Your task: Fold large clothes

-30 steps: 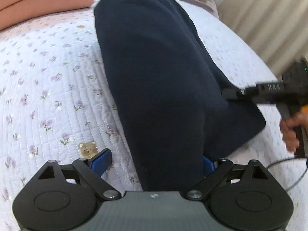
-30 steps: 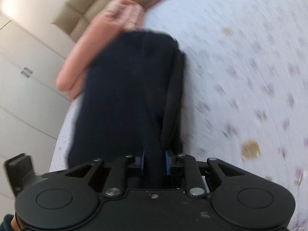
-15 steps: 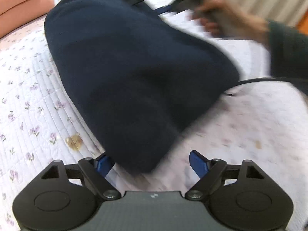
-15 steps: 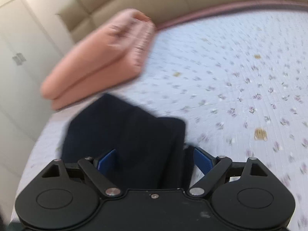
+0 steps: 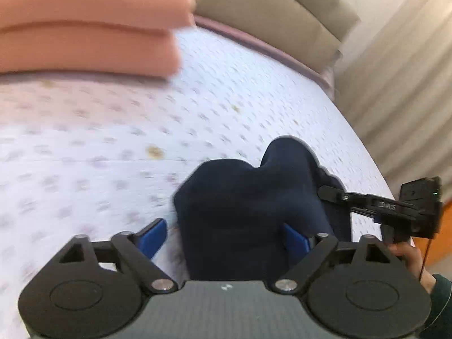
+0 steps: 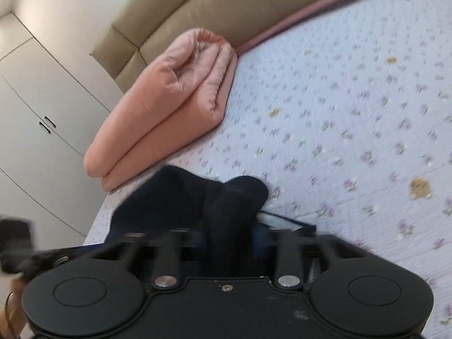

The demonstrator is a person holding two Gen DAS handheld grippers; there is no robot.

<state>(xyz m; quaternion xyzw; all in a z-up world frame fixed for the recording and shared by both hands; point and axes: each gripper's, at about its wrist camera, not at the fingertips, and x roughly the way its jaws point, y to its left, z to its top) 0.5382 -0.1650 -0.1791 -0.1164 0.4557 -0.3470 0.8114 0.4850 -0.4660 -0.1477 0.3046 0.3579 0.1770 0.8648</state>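
Observation:
A dark navy garment [image 5: 248,206] lies bunched on the floral bedspread [image 5: 113,130]. My left gripper [image 5: 226,234] is open, its blue fingers [image 5: 151,236] spread either side of the garment's near end. In the right wrist view the same garment [image 6: 197,197] runs into my right gripper [image 6: 228,240], whose jaws stand close together on a fold of it. The right gripper also shows in the left wrist view [image 5: 333,193], at the garment's right edge.
A folded pink duvet [image 6: 166,113] lies at the head of the bed against a beige padded headboard [image 6: 197,14]. White wardrobe doors [image 6: 42,107] stand beside the bed. Curtains [image 5: 401,99] hang past the bed's far right edge.
The right gripper has gone from open to shut on the garment. The garment has been folded shorter into a bunched heap, and both views have swung toward the head of the bed.

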